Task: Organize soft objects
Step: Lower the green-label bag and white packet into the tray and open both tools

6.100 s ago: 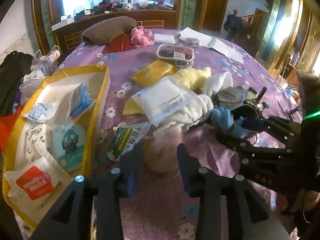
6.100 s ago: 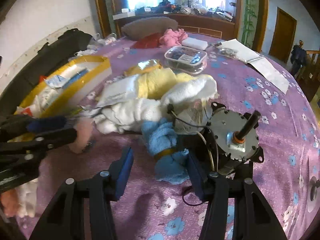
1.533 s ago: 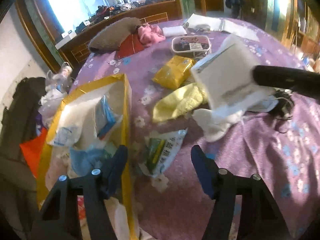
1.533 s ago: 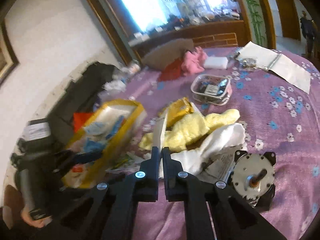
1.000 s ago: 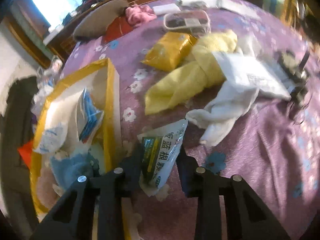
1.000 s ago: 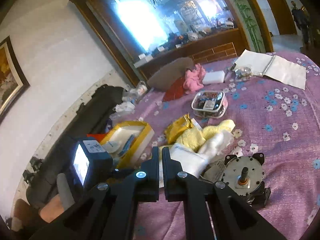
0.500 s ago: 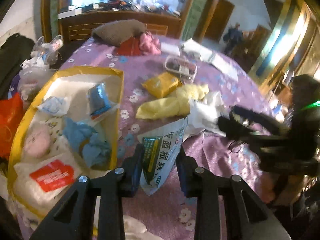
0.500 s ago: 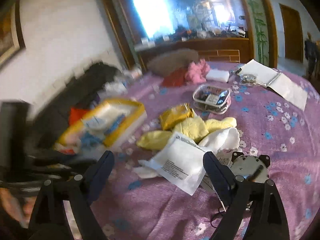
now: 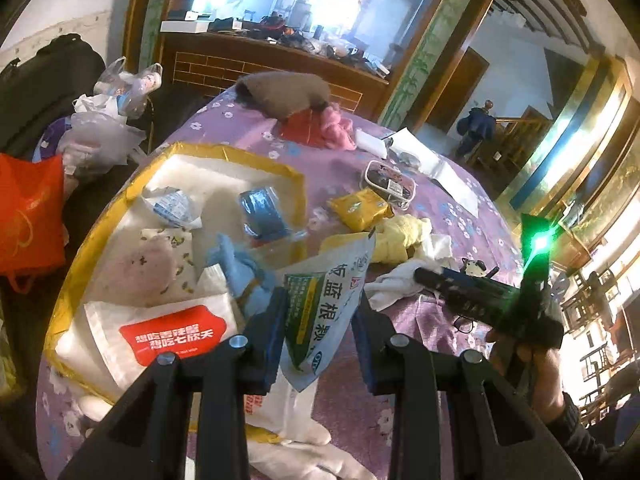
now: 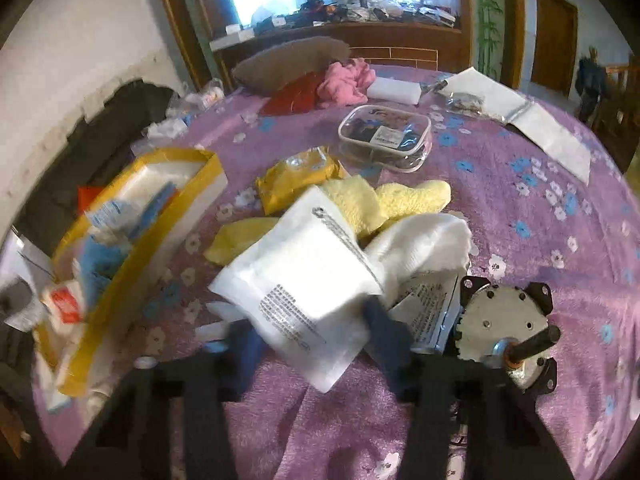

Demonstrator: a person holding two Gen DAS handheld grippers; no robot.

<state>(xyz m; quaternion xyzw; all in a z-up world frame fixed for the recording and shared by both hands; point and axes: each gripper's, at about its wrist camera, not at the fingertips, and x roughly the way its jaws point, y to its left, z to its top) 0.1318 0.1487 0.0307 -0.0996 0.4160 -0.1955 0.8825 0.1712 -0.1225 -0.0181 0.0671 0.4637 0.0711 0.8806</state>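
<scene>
Left gripper: clamped on green-and-white sachet, raised beside yellow-rimmed box at its left. Right gripper: jaws just closing around white packet, contact unclear; motor just right.

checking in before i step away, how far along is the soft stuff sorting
Partly done. The yellow-rimmed box already holds several packets and a blue cloth. In hand: the left gripper is shut on a green-and-white sachet beside the box; the right gripper has just been closing around the white packet. Left on the table: yellow towel, white towel, yellow packet.
</scene>
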